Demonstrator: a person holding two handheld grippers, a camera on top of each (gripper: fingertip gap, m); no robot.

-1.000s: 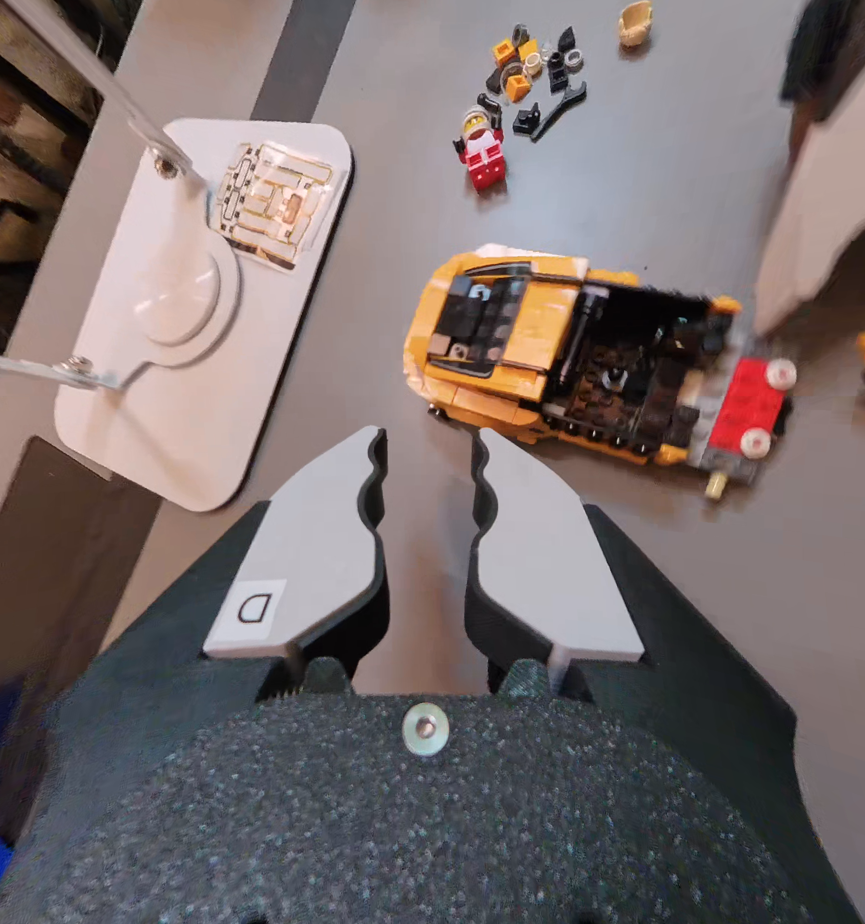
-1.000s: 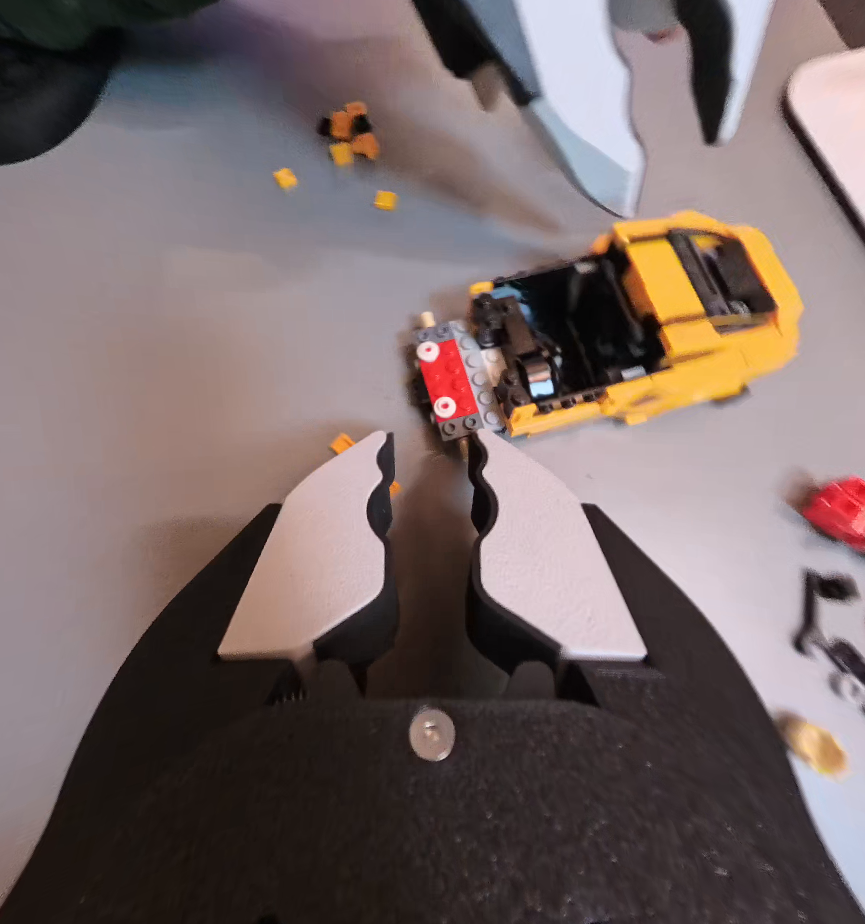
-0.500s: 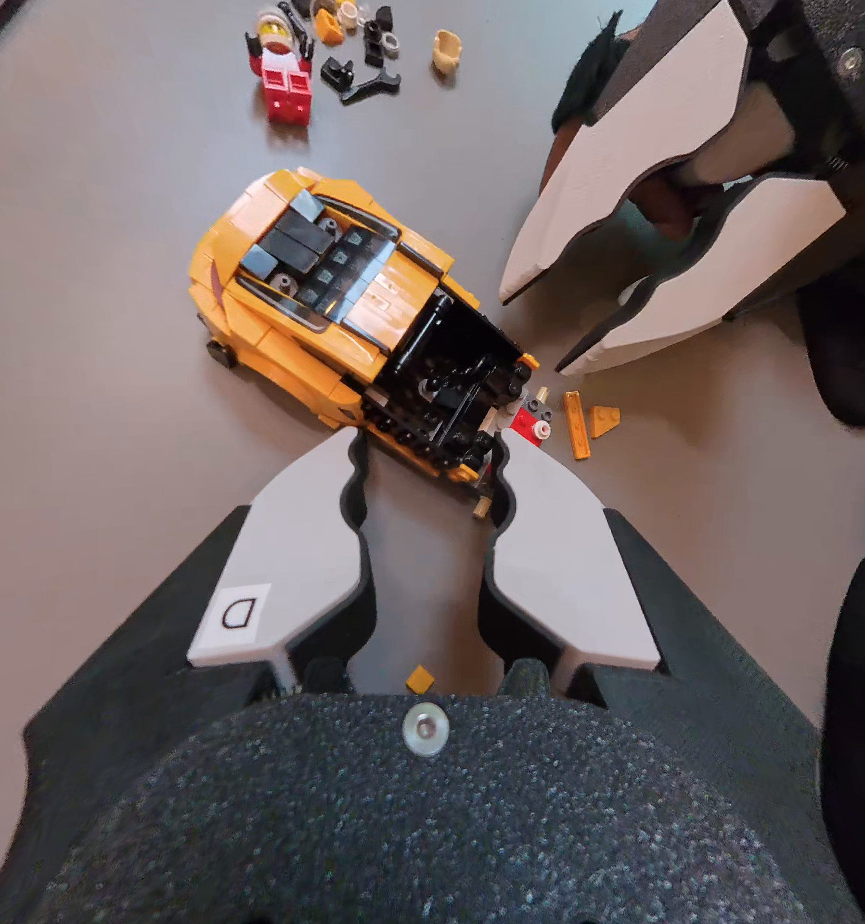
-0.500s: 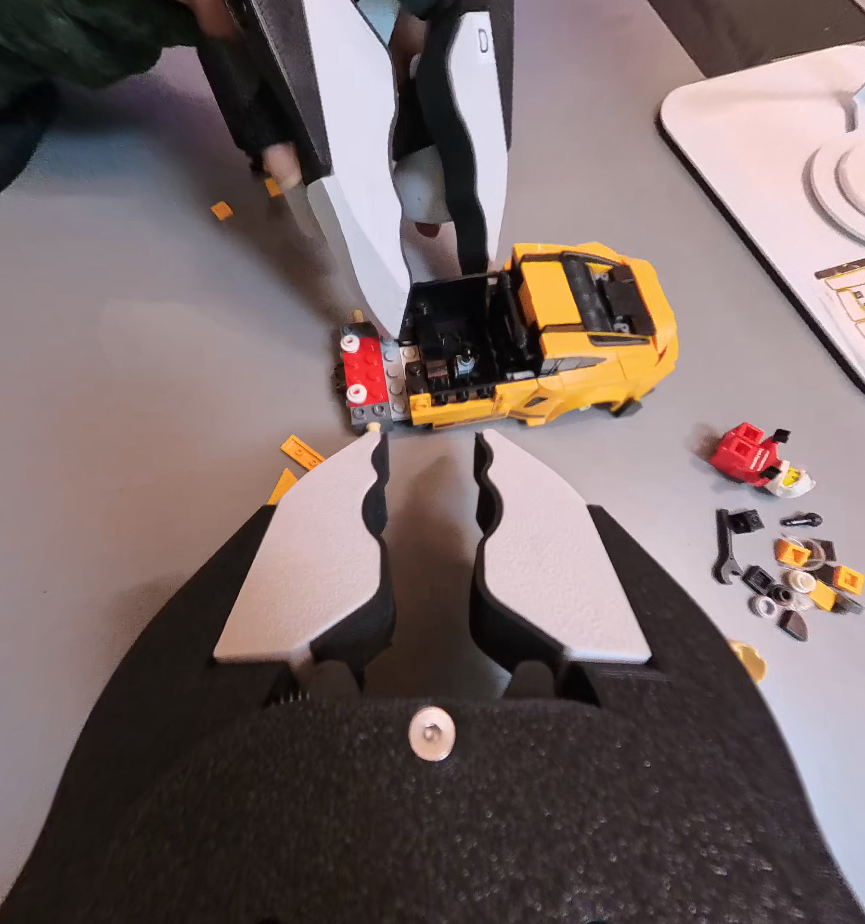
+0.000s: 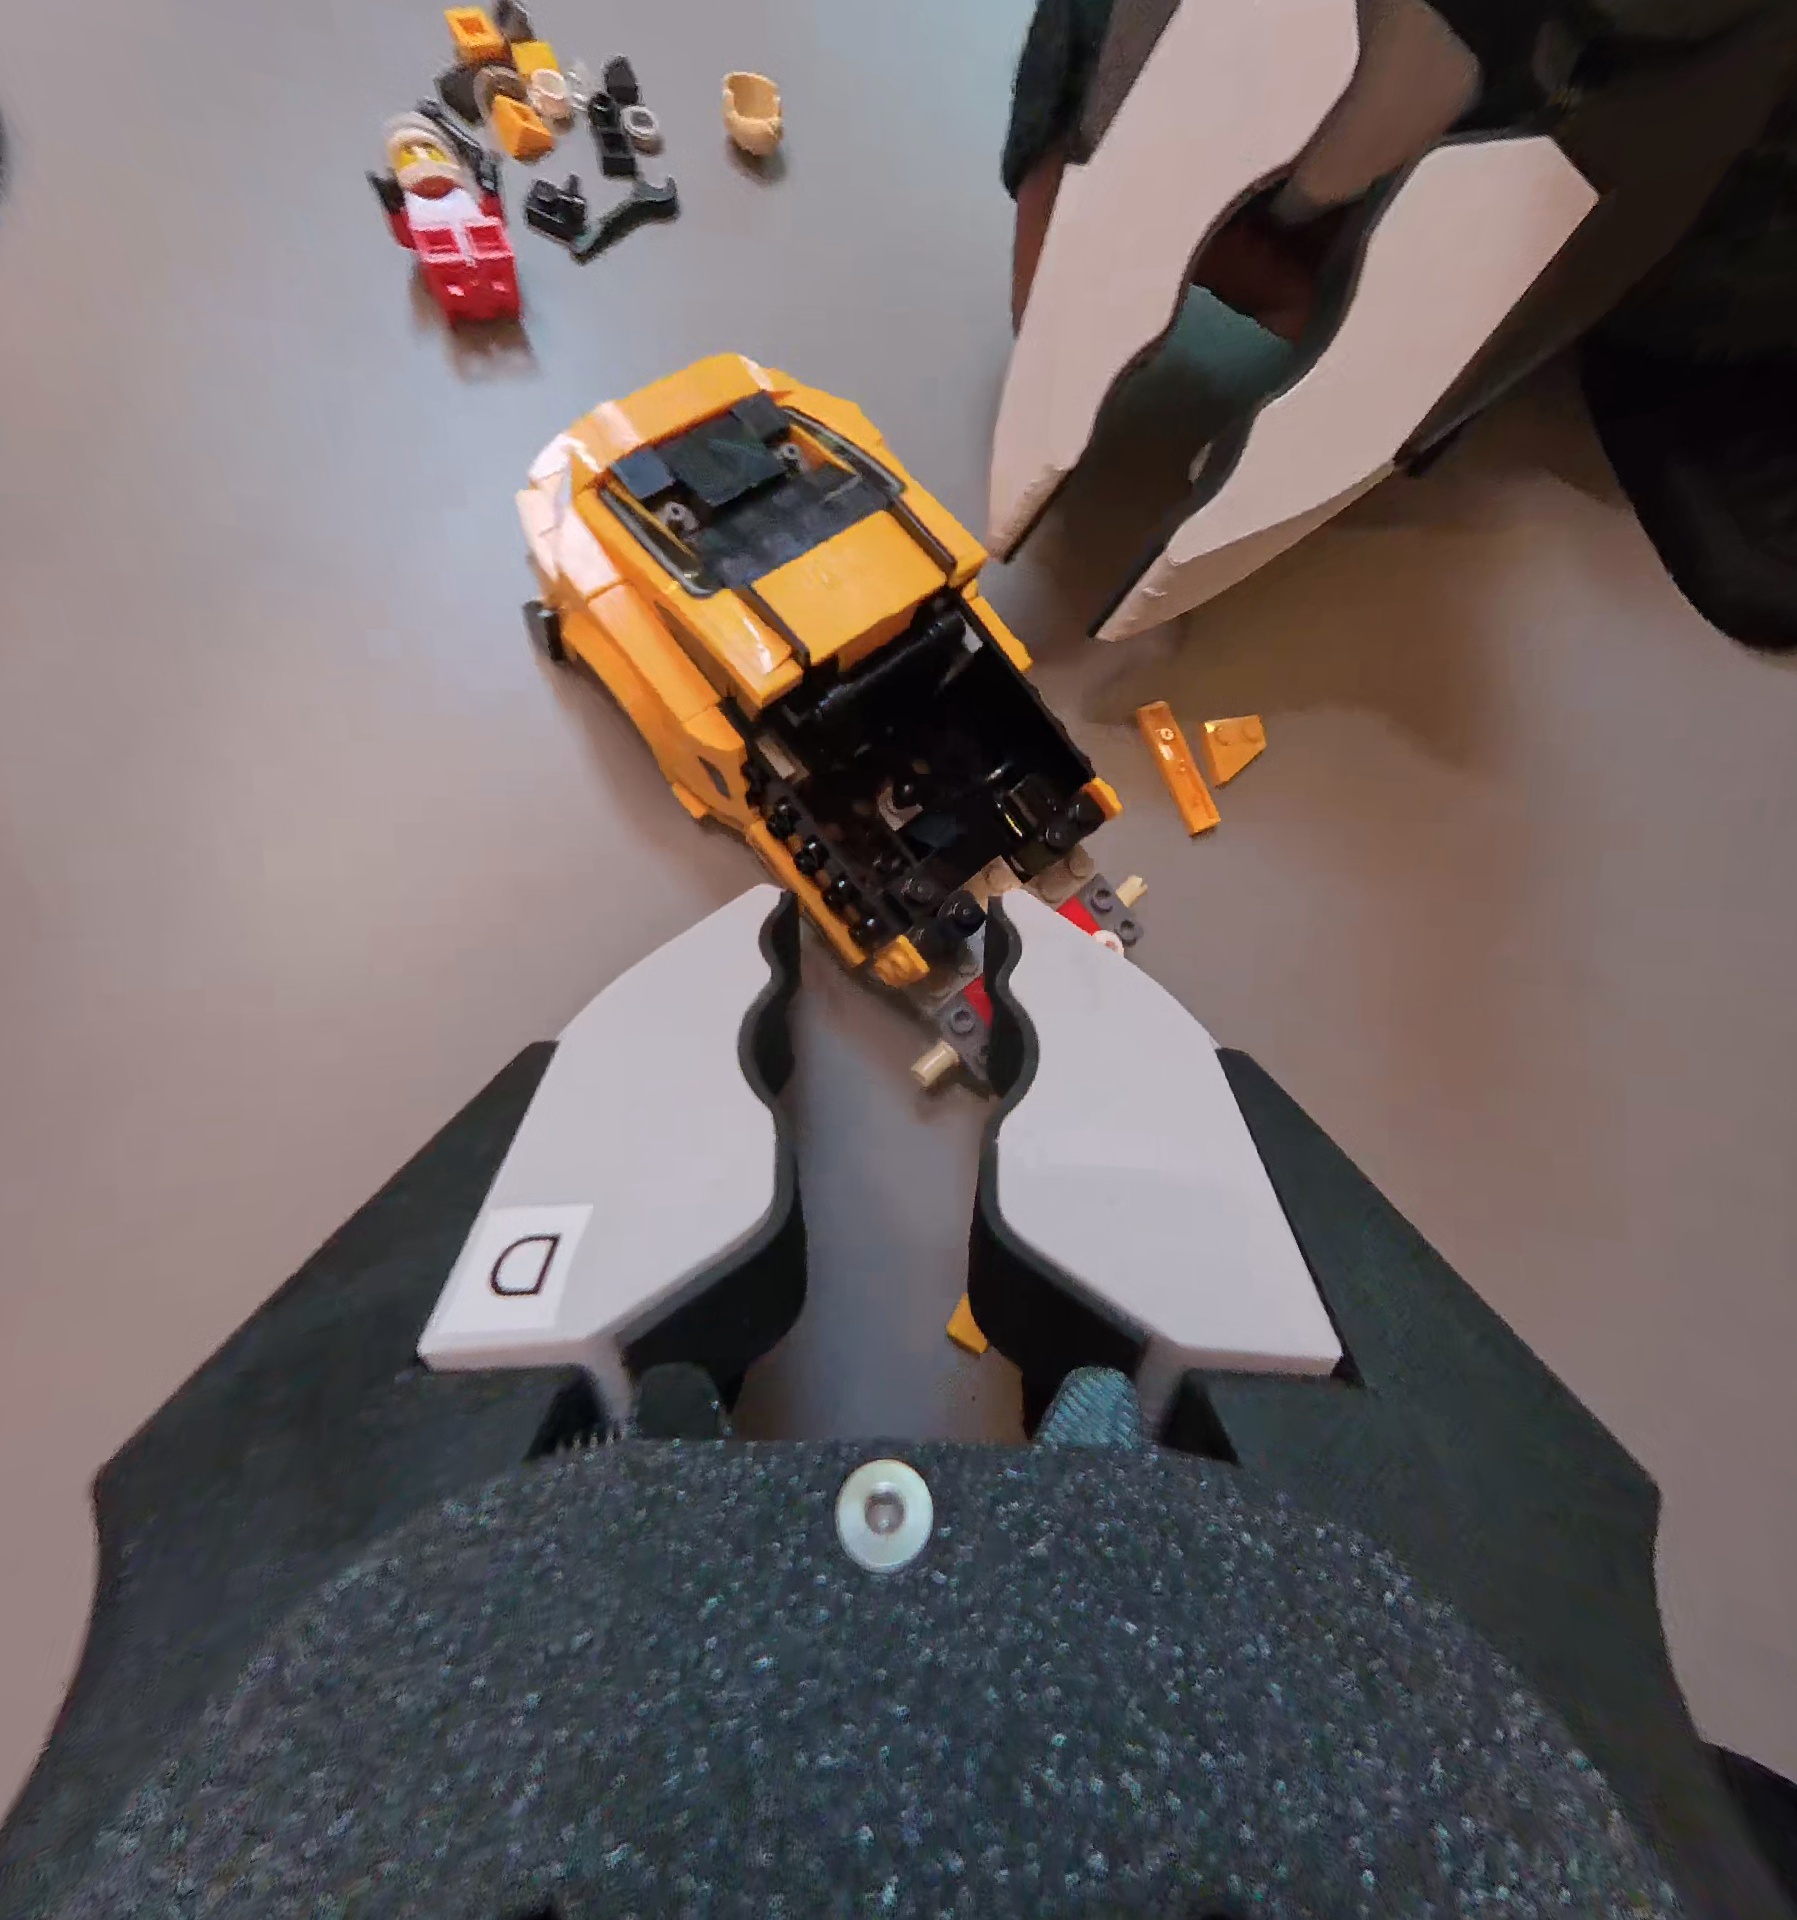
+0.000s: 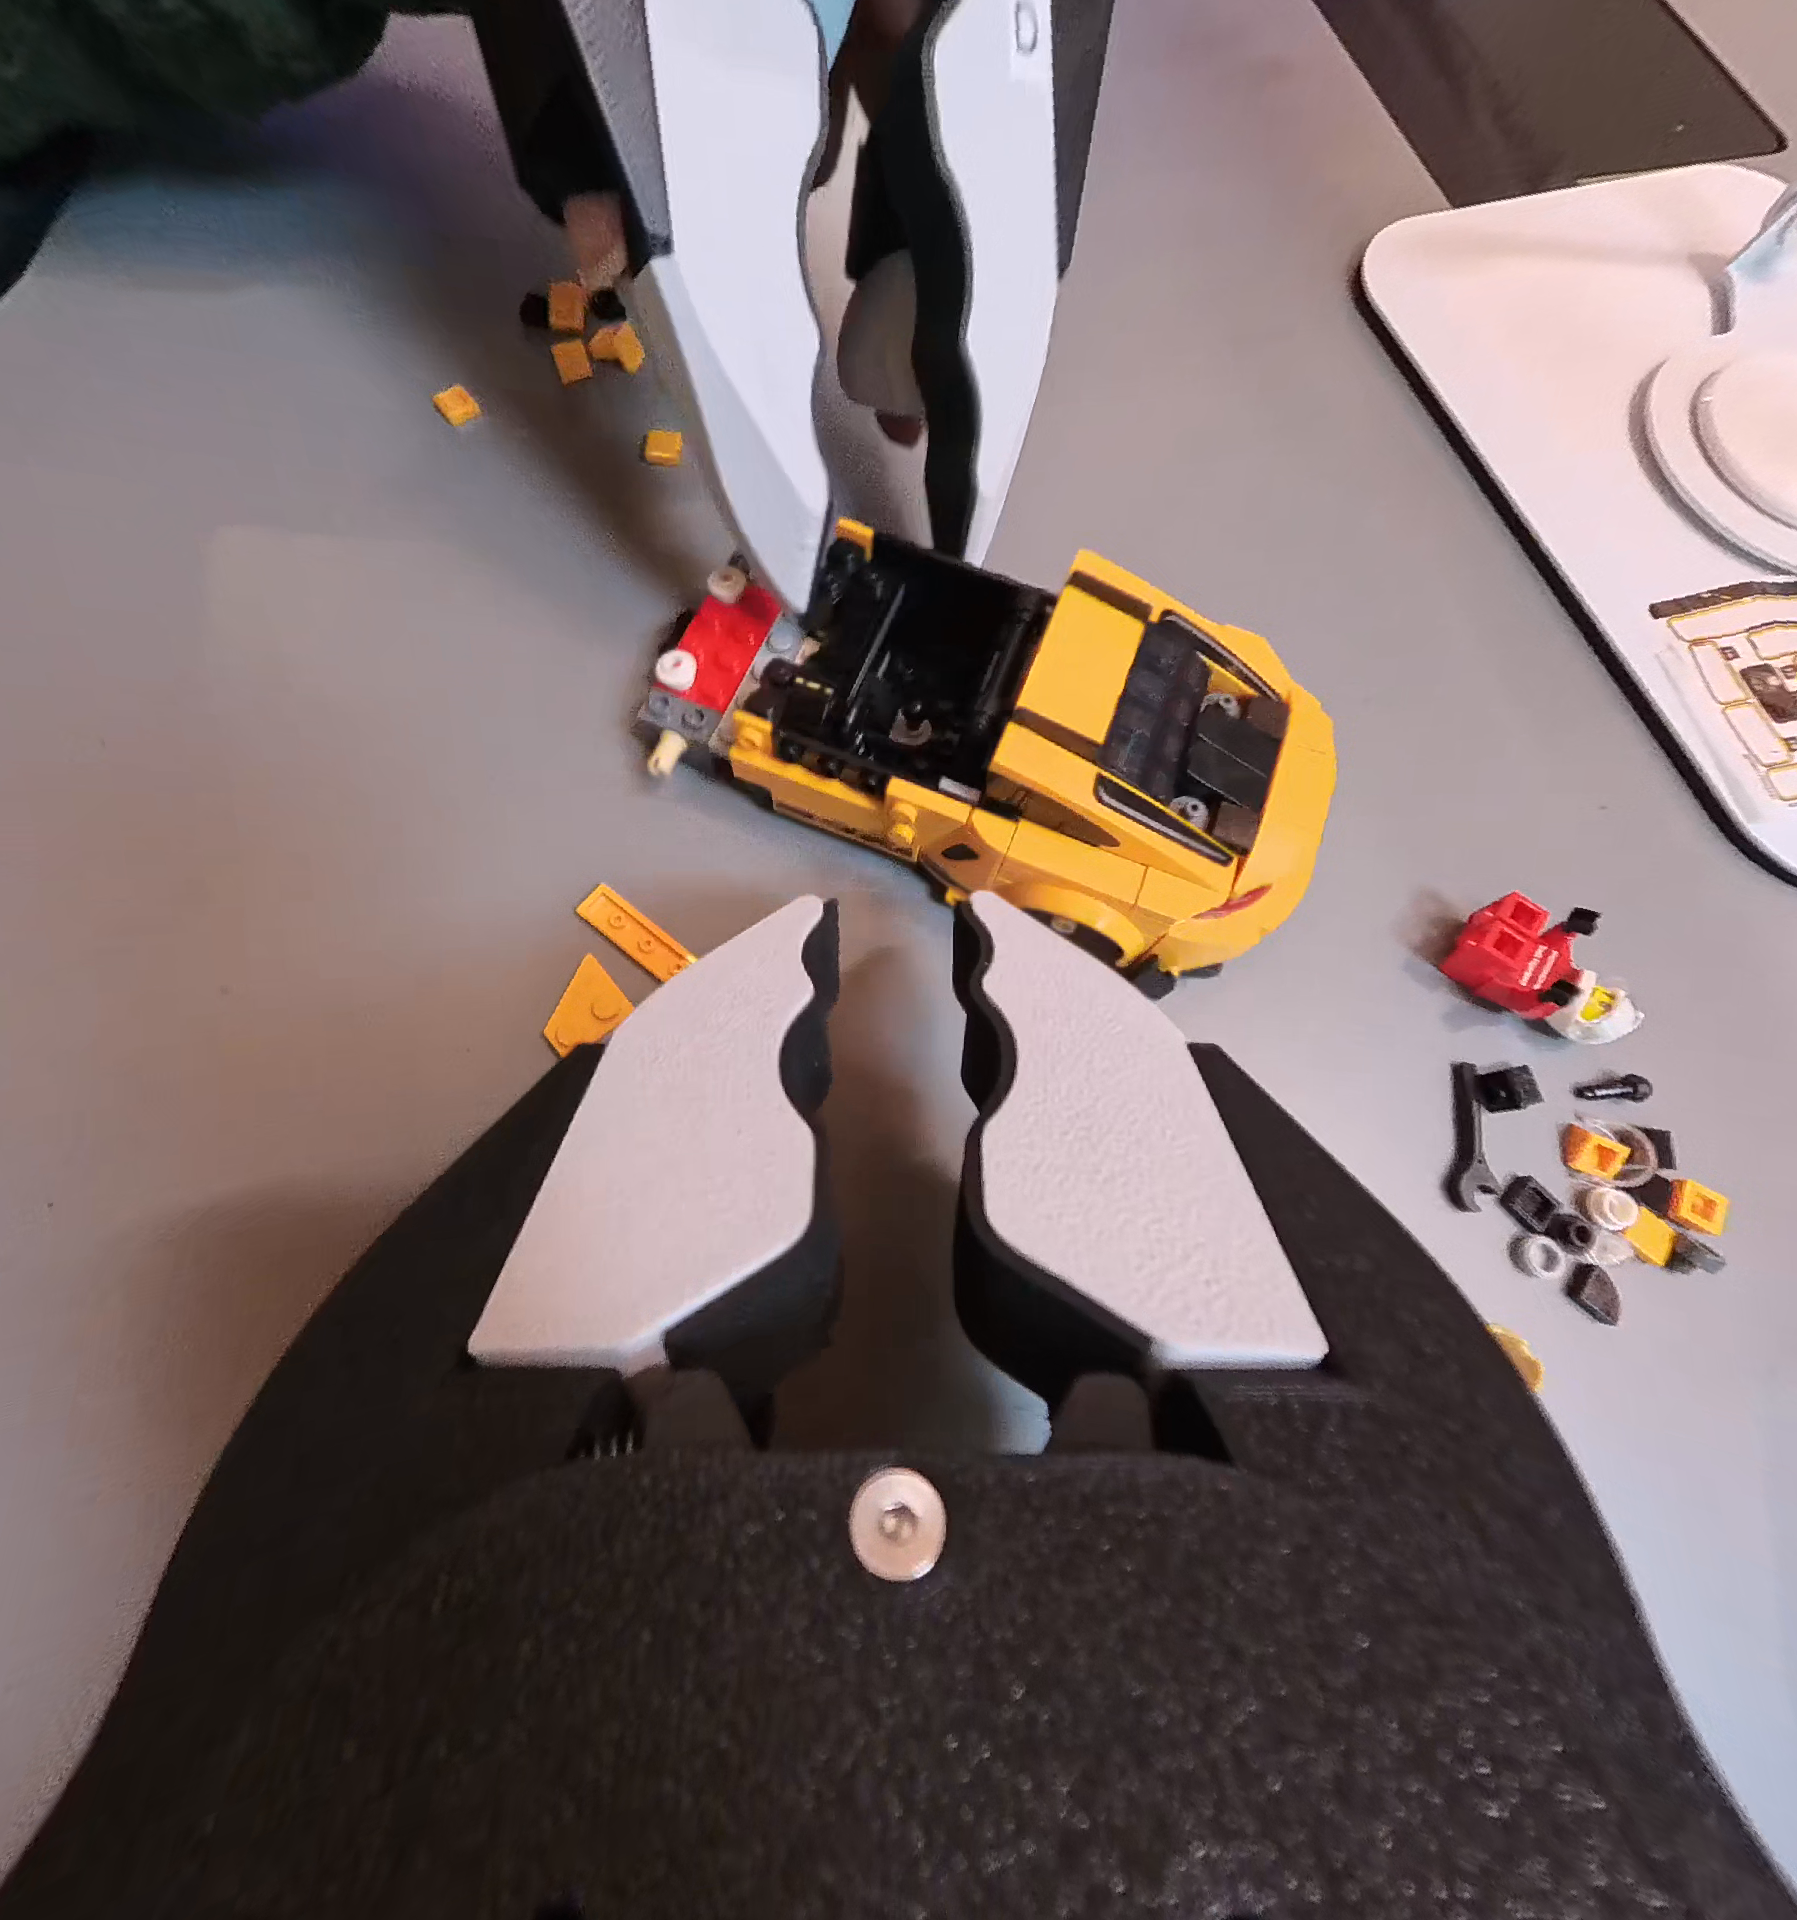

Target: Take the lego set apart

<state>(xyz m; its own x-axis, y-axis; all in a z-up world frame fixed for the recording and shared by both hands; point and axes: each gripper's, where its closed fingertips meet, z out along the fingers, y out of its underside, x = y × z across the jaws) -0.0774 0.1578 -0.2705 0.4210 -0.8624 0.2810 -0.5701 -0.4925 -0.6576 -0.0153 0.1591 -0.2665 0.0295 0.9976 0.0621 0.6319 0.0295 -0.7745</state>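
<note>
Occlusion affects the stripped end of the yellow car (image 5: pixel 769 613): in the left wrist view the left gripper (image 5: pixel 889 920) straddles it, and its right finger (image 5: pixel 1102 1049) covers most of the red-and-grey chassis block (image 6: pixel 719 657). Whether the fingers touch the car cannot be told; the jaws stand apart and grasp nothing. A small orange piece (image 5: pixel 965 1328) is half hidden beside that finger's base.

The right gripper (image 6: pixel 894 920) is released too, its tips just short of the car's side and empty. Its left finger hides part of two orange plates (image 6: pixel 613 961) lying on the desk (image 6: pixel 198 831).

The car lies mid-desk, roof on, black interior exposed at the stripped end. A red minifigure (image 6: pixel 1528 966) lies beside it, with a heap of small black, orange and clear parts (image 6: pixel 1590 1195) close by and a tan piece (image 5: pixel 752 109) near the heap. More orange bricks (image 6: pixel 582 343) lie loose past the left gripper.

A white stand base (image 6: pixel 1559 416) sits at one desk edge, cut off by the frame. The desk is plain grey. A dark sleeve (image 6: pixel 94 83) shows at a corner.
</note>
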